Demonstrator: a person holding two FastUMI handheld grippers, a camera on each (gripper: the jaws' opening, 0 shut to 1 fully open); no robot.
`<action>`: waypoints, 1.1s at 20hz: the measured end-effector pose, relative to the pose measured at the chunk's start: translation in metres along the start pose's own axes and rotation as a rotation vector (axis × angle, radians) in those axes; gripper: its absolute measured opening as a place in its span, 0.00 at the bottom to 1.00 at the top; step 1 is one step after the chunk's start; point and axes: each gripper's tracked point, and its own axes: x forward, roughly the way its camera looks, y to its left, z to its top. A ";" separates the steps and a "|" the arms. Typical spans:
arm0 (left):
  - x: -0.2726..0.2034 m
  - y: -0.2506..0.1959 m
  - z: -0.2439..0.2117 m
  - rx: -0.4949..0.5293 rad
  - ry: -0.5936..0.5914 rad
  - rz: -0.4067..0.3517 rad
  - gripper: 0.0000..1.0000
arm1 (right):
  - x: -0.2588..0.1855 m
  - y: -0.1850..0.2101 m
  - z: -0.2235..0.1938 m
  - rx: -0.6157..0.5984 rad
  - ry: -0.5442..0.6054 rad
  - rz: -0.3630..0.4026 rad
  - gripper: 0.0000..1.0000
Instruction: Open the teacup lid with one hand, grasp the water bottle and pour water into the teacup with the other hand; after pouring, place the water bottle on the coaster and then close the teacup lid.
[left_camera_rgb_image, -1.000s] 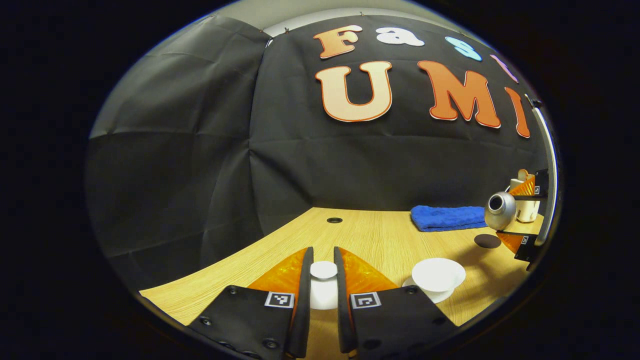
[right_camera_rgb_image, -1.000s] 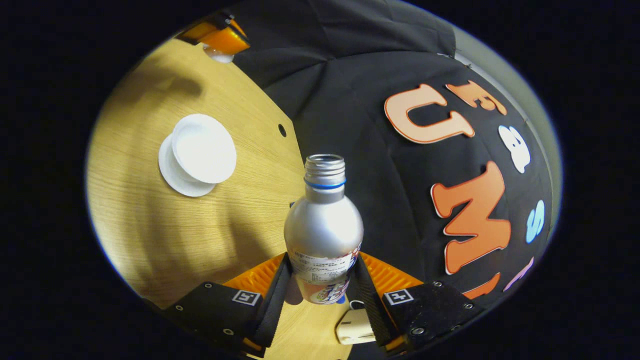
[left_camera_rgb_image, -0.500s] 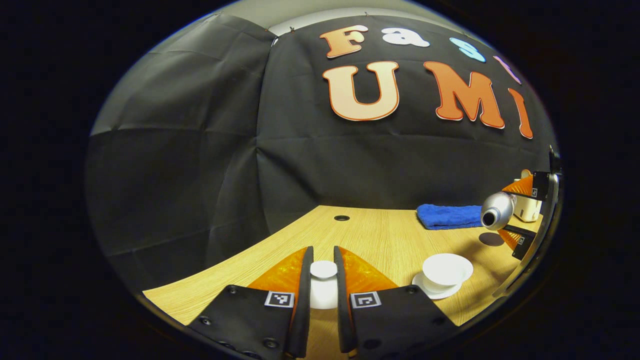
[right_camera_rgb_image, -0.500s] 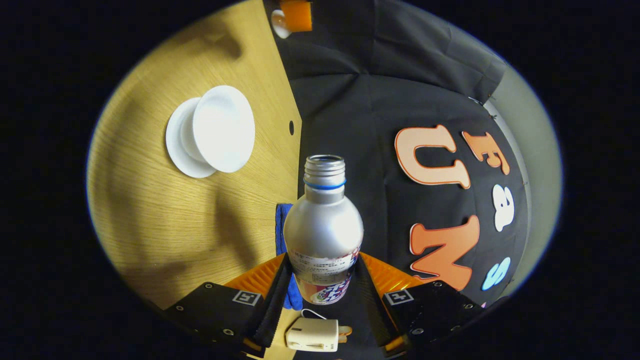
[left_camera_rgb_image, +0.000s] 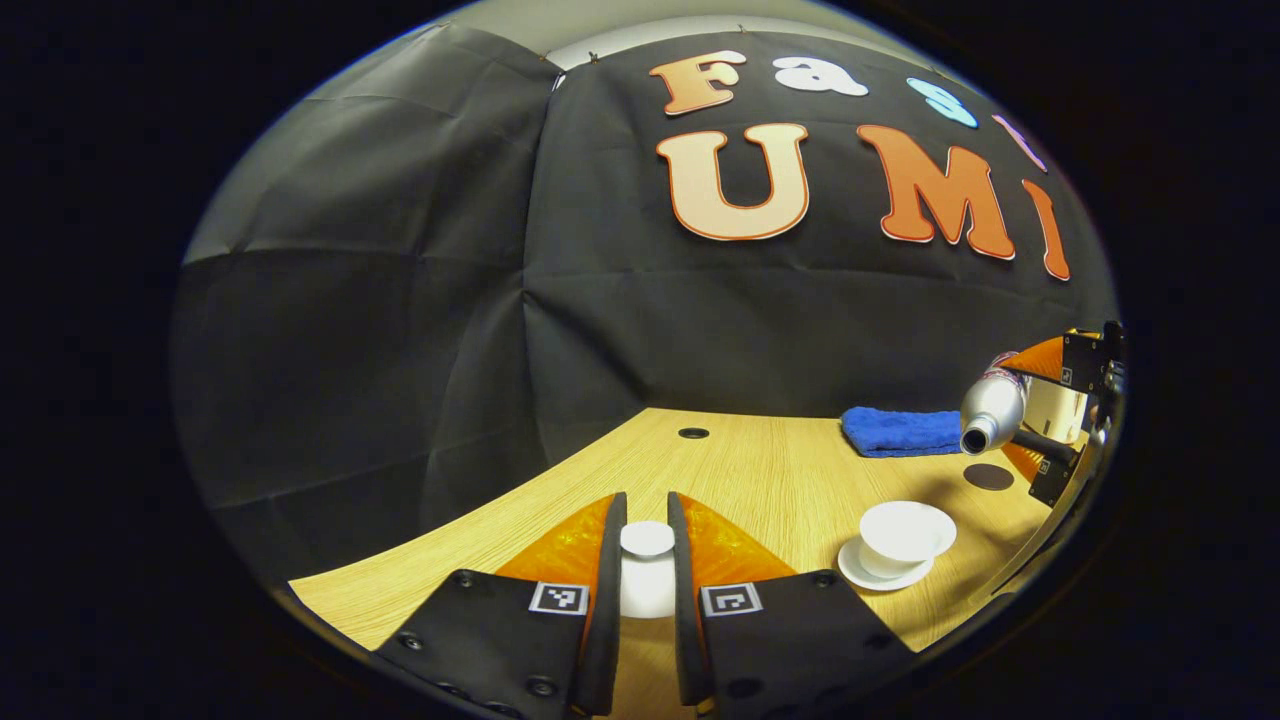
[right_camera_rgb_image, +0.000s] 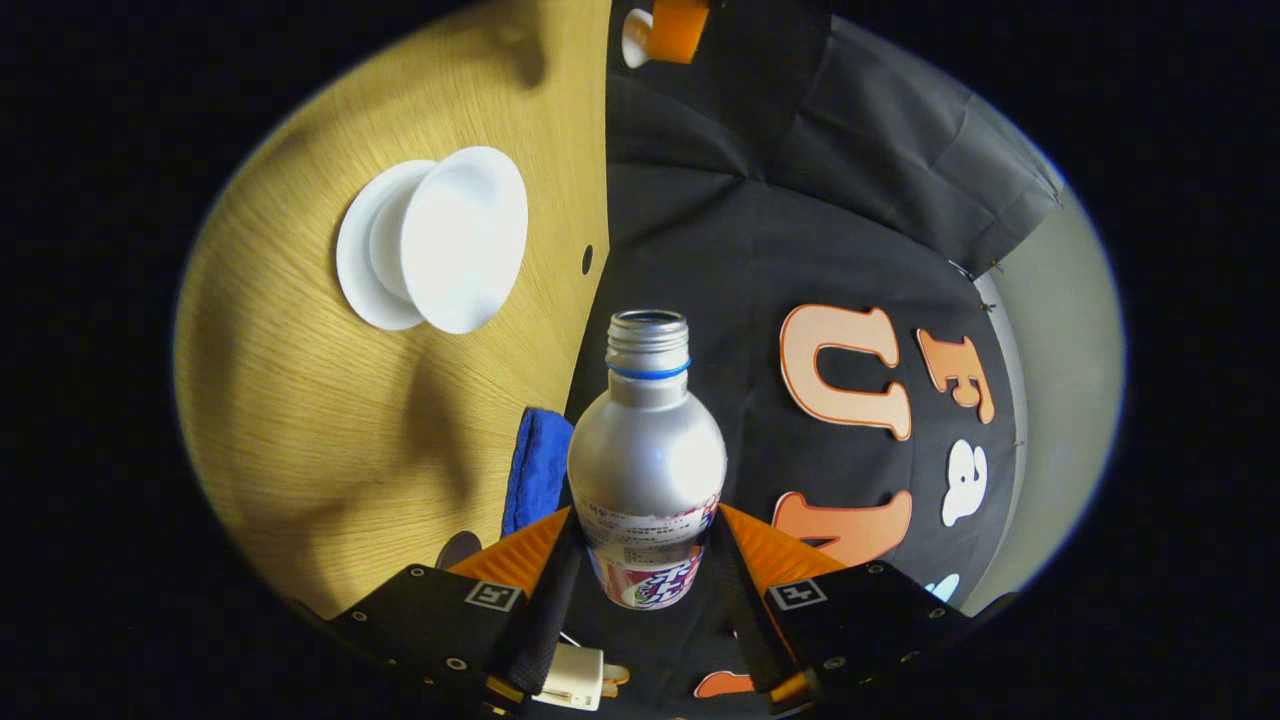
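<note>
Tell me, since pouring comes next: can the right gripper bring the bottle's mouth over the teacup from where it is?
Probably yes. The right gripper grips the uncapped water bottle, tilted above the table. The teacup stands open, lid held aside in the left gripper; nothing lies between.

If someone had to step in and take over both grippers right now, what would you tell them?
Left gripper: shut on the teacup lid, held off to the side above the table.
Right gripper: shut on the water bottle, uncapped and tipped over, its mouth pointing down toward the teacup.
The teacup stands open on its saucer; the dark coaster lies behind it, near the blue cloth.
Done: lid off, bottle picked up and tilted. No water stream can be made out.
Left: pour, stand the bottle on the coaster, put the lid back.
</note>
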 end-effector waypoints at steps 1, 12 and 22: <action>-0.001 0.001 0.000 -0.003 -0.001 0.001 0.27 | -0.001 -0.001 0.000 -0.017 -0.006 -0.007 0.75; 0.000 0.000 -0.001 -0.013 -0.003 0.004 0.27 | 0.006 -0.025 -0.008 -0.126 -0.027 -0.082 0.75; 0.001 0.000 0.002 -0.008 -0.015 -0.002 0.28 | 0.017 -0.056 -0.013 -0.194 -0.041 -0.152 0.75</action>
